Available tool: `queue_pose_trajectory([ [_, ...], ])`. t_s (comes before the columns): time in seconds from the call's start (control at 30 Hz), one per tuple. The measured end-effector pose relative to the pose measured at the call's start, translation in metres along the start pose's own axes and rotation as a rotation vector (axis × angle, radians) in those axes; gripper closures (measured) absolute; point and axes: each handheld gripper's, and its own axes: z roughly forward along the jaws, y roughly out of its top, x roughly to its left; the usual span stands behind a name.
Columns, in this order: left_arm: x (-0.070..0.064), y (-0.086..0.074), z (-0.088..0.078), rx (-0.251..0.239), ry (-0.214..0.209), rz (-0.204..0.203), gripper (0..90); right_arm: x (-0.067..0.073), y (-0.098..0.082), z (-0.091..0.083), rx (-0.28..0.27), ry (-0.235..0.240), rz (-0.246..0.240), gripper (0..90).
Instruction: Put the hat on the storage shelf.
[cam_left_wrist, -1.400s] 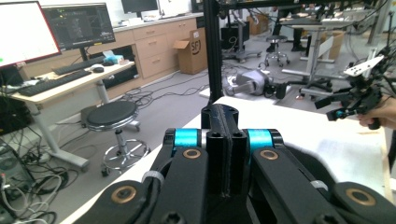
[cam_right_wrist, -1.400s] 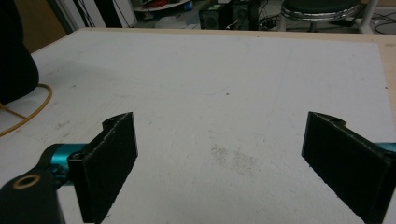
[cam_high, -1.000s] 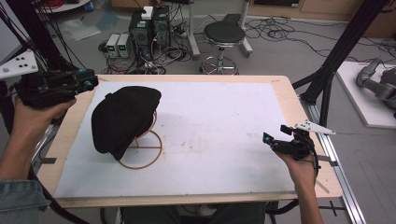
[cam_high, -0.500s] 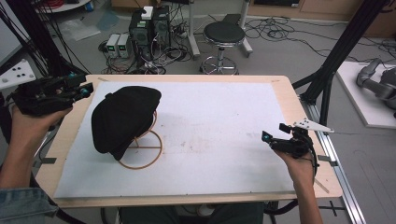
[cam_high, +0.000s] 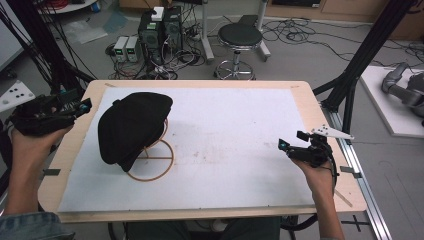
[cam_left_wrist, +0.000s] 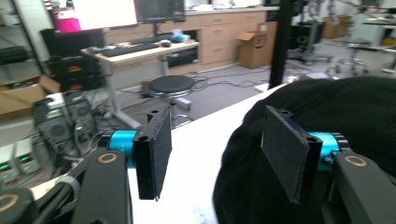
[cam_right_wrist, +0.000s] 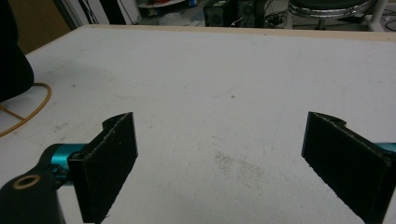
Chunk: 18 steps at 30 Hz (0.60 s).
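Note:
A black cap (cam_high: 132, 125) hangs on a wooden stand with a ring base (cam_high: 150, 167), on the left part of the white mat (cam_high: 235, 125). My left gripper (cam_high: 84, 106) sits at the table's left edge, a short way left of the cap and pointing at it. In the left gripper view the gripper (cam_left_wrist: 219, 158) is open, its jaws have just been opening, and nothing is pressed between them; the cap (cam_left_wrist: 327, 107) lies just ahead on the right. My right gripper (cam_high: 291, 140) rests low over the mat near the right edge, open and empty (cam_right_wrist: 219, 172). The ring base (cam_right_wrist: 28, 112) lies far to its left.
The wooden table edge (cam_high: 320, 115) frames the mat. A black frame post (cam_high: 360, 60) rises beyond the right corner. A stool (cam_high: 240, 37) and computer boxes (cam_high: 155, 30) with cables stand on the floor behind the table.
My left hand has sunk and drawn a little nearer the table's left edge, still left of the cap. The right hand and the cap have stayed put.

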Motion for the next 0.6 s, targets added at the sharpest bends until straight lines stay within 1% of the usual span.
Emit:
queue_pose_trajectory([
  [0.13,0.003,-0.014,-0.001,0.014,0.054,-0.005,41.3,0.0,0.0,0.001,0.001,0.0,0.0,10.2],
  [0.2,0.005,-0.019,-0.003,0.015,0.084,-0.013,39.3,-0.001,0.0,0.001,0.0,-0.002,-0.004,10.2],
  [0.27,0.007,-0.024,-0.005,0.018,0.104,-0.024,38.3,-0.001,0.0,0.001,0.001,-0.002,-0.001,10.2],
  [0.33,0.008,-0.029,-0.007,0.015,0.107,-0.041,38.2,-0.002,-0.001,0.002,0.006,-0.003,0.002,10.2],
  [0.43,0.01,-0.036,-0.006,0.024,0.125,-0.046,35.5,-0.002,-0.001,0.003,0.005,-0.003,-0.002,10.2],
  [0.5,0.012,-0.038,-0.005,0.047,0.135,-0.055,33.2,-0.001,-0.001,0.003,0.01,-0.001,0.001,10.2],
  [0.53,0.012,-0.039,-0.005,0.05,0.142,-0.053,31.6,-0.001,-0.001,0.003,0.008,-0.001,-0.003,10.2],
  [0.6,0.014,-0.04,-0.005,0.05,0.143,-0.064,31.4,-0.001,-0.003,0.002,0.011,0.001,-0.001,10.2],
])
